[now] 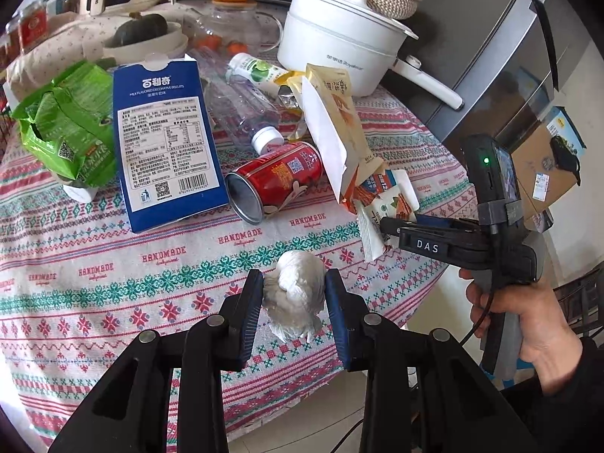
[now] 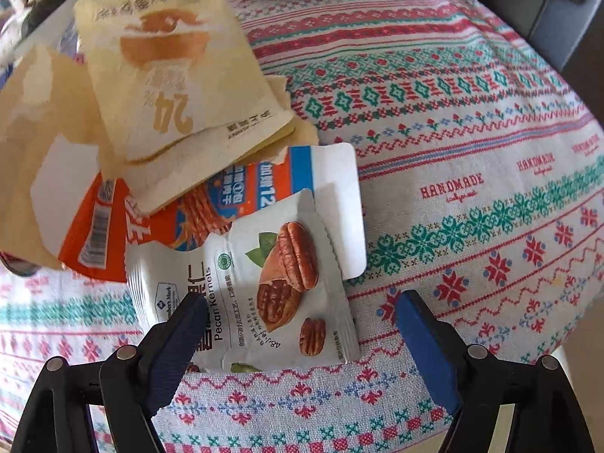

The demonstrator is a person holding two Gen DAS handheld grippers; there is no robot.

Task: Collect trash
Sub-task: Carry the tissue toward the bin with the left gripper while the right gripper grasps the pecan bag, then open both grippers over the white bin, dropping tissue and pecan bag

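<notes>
Nearest the lens, left tool (image 1: 294, 294) is clamped on a crumpled white tissue wad (image 1: 296, 294), held over the patterned cloth of the surface (image 1: 113, 287). Left to right behind it: green bag (image 1: 64, 128), blue biscuit box (image 1: 166, 143), red can (image 1: 275, 181) on its side, w/ tan pouch (image 1: 332, 120) leaning by it. Right tool (image 2: 302, 317) stands wide, unclamped, its pads either side of the pecan packet (image 2: 256, 287) lying at the surface edge.

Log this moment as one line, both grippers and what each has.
left gripper: shut on crumpled tissue | right gripper: open around pecan packet, not clamped
</notes>
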